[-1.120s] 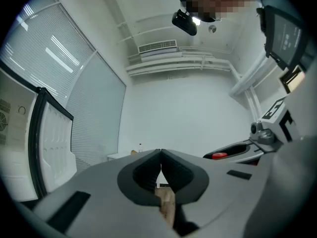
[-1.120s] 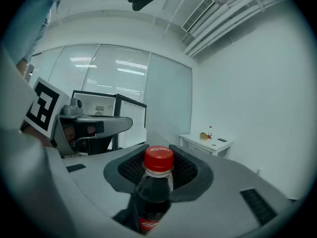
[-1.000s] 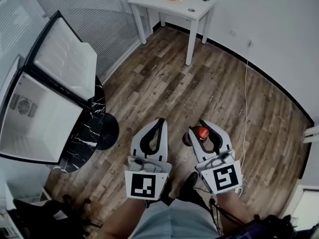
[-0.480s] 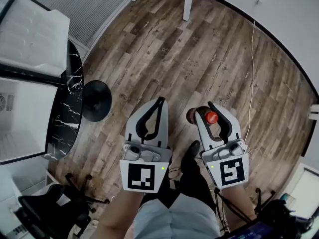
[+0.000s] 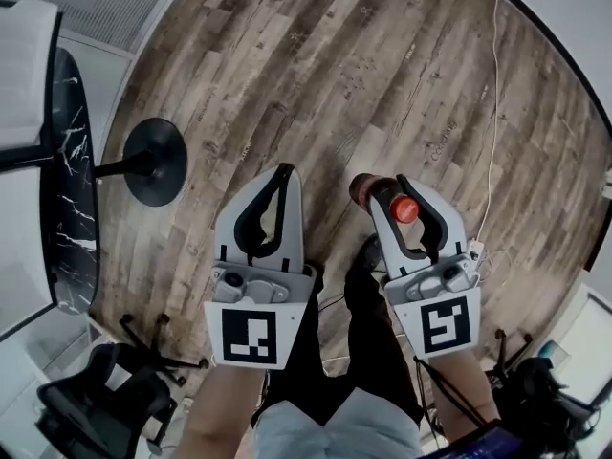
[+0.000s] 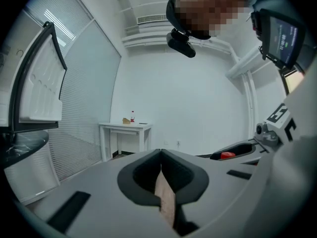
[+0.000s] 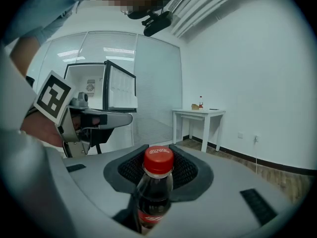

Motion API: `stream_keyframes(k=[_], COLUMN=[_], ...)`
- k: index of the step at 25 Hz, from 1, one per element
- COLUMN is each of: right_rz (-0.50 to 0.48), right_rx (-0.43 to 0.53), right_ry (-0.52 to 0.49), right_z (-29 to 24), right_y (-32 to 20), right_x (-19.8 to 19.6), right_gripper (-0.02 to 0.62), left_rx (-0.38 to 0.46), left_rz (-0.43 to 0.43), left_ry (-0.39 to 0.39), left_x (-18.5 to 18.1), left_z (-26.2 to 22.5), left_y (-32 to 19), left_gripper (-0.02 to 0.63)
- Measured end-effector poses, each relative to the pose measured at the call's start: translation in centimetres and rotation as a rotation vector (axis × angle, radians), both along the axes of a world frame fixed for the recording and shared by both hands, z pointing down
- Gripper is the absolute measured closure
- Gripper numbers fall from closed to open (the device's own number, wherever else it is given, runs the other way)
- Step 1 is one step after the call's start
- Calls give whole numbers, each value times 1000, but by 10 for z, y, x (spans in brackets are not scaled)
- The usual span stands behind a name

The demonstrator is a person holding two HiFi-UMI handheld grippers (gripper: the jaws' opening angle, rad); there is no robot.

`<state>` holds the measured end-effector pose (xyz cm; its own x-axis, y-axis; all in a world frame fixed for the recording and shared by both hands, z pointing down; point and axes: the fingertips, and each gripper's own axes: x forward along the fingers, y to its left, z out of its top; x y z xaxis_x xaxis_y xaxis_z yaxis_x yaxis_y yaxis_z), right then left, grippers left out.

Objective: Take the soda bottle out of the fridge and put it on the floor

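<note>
The soda bottle [image 7: 157, 182] is clamped by fingers of the right gripper [image 5: 386, 187], those of the left gripper [image 5: 283, 170] pressed together empty; toppling is risked if it is released with the floor [image 5: 335, 75] well below the fingers.

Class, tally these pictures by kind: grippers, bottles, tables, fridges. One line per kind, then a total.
Grippers: 2 (left gripper, right gripper)
Bottles: 2 (soda bottle in the right gripper, small bottle on the white table)
Tables: 2 (white table, black marble table)
Fridges: 1 (fridge, door open)
Total: 7
</note>
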<state>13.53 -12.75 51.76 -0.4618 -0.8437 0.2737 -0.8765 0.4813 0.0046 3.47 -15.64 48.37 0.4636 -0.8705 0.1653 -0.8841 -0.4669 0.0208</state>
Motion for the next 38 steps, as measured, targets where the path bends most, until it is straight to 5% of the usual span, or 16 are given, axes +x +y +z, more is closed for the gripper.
stream_keyframes(k=[18,38], right_rz=[10,23], right_rx=[-95,-172], right_ry=[33,62], right_z=[232,404], right_y=[6,27], right_x=[19,45], right_gripper=[457,457], left_rx=[-113,-207], left_rz=[65,100], left_ry=[-33,-42], left_x=[21,40], left_z=[227,382], left_y=[3,23], left_gripper=[589,589])
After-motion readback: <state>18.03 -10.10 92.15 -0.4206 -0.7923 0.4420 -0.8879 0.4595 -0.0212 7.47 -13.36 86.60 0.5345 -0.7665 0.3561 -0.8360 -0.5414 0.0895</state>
